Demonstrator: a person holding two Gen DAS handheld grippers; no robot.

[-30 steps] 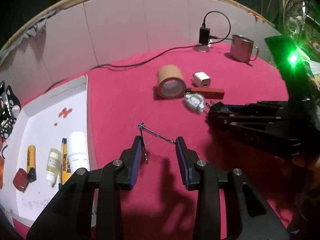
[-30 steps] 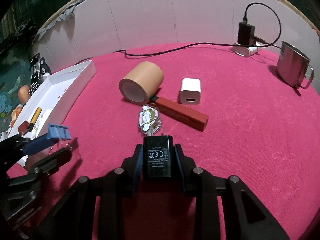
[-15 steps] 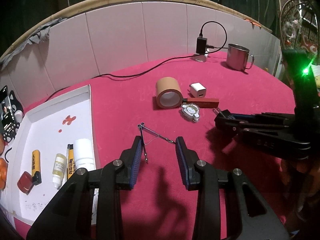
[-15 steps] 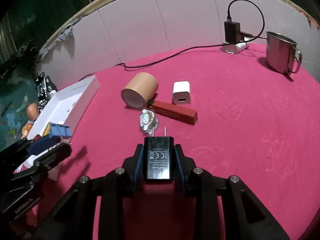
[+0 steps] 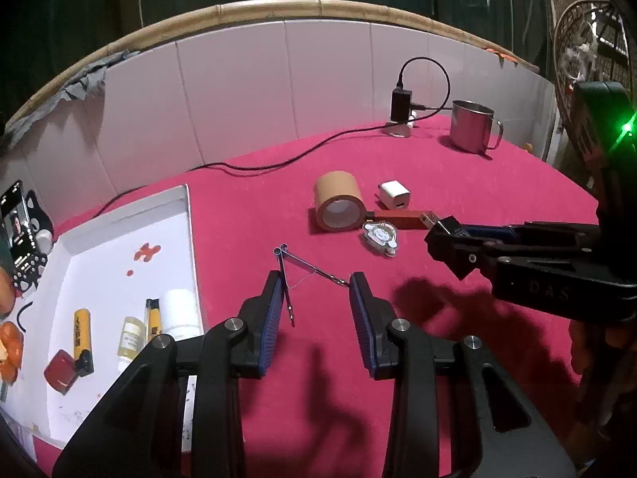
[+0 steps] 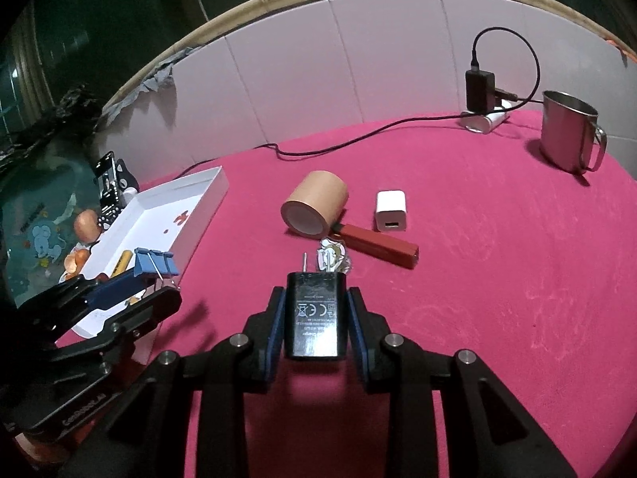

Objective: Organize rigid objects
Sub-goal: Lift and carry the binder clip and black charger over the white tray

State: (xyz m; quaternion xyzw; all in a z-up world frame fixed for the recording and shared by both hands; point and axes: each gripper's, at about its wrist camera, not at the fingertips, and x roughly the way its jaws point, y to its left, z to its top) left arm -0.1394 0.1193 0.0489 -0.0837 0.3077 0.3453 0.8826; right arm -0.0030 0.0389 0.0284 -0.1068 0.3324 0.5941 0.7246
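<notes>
Right gripper (image 6: 314, 318): clamped on a black rectangular plastic wall charger (image 6: 315, 314), pads pressing both of its long sides.
Charger position: upright between the blue pads, held above the magenta tablecloth (image 6: 477, 279), 1 metal prong visible at its far end.
Charger look: glossy black face, white printed regulatory marks and small text, rounded corners.
Left gripper (image 5: 316, 310): closed on a blue metal binder clip (image 6: 155, 265); in the right wrist view the clip body sits at the tips of the fingers.
Clip position: in the left wrist view only its 2 wire handles (image 5: 296, 271) show, splayed ahead of the pads; the clip hangs at the near edge of the white shallow cardboard tray (image 5: 187, 215).
Tray contents: yellow lighter (image 5: 81, 332), small dropper bottle (image 5: 131, 342), yellow tube (image 5: 153, 318), white cylindrical bottle (image 5: 181, 312), red square item (image 5: 59, 370).
On cloth beyond the charger: brown tape roll (image 6: 314, 209) on its side, white cube charger (image 6: 391, 212), dark red bar (image 6: 378, 245), cartoon keychain charm (image 6: 332, 257).
Far edge: steel mug (image 6: 569, 135), plugged black adapter with cable (image 6: 479, 89).
</notes>
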